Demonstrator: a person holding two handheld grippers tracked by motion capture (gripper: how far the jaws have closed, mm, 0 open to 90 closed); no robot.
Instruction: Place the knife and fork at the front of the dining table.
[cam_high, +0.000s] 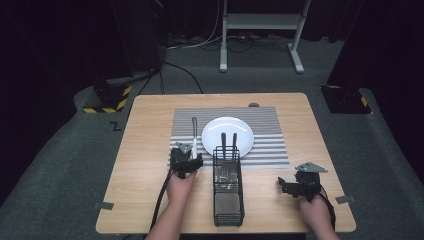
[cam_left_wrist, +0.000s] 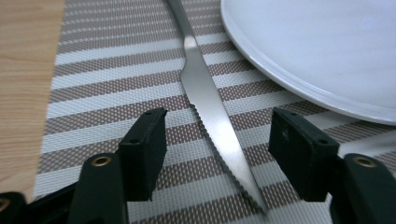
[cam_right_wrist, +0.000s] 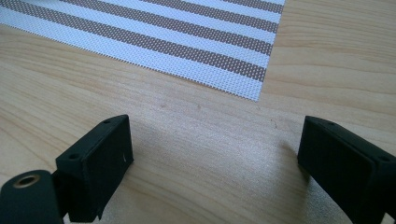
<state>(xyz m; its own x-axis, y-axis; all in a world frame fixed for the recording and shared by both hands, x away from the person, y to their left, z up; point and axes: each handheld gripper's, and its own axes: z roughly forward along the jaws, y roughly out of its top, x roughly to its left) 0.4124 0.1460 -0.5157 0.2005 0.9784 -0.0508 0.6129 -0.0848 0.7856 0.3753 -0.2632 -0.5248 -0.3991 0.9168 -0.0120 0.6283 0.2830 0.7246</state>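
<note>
Two pieces of cutlery with dark handles (cam_high: 228, 141) are seen standing in the black wire-mesh caddy (cam_high: 228, 202) on the pale wooden bench (cam_high: 145, 125), while a third, a serrated stainless-steel table knife (cam_left_wrist: 212, 112), lies flat on the brown-and-white striped woven placemat (cam_left_wrist: 107, 79), just beside the left rim of the round white ceramic plate (cam_left_wrist: 322, 51). The step in hand is judged to be the laying of this knife at the place setting: the left gripper (cam_left_wrist: 217, 149) is seen standing low over the blade end, its jaws parted to about a middling width on either side of the blade, and no pad is seen pressing on the steel, so the knife is taken as released rather than gripped. In the high view the same left gripper (cam_high: 186, 162) is found at the near edge of the placemat, with the knife (cam_high: 194, 131) running away from it alongside the plate (cam_high: 227, 136). The right gripper (cam_right_wrist: 212, 154) is held wide open over bare bench beside the placemat corner, nothing being held or touched. The next move is judged to call for the left gripper to be lifted clear without the blade being nudged, after which the caddy could be approached for another piece.
</note>
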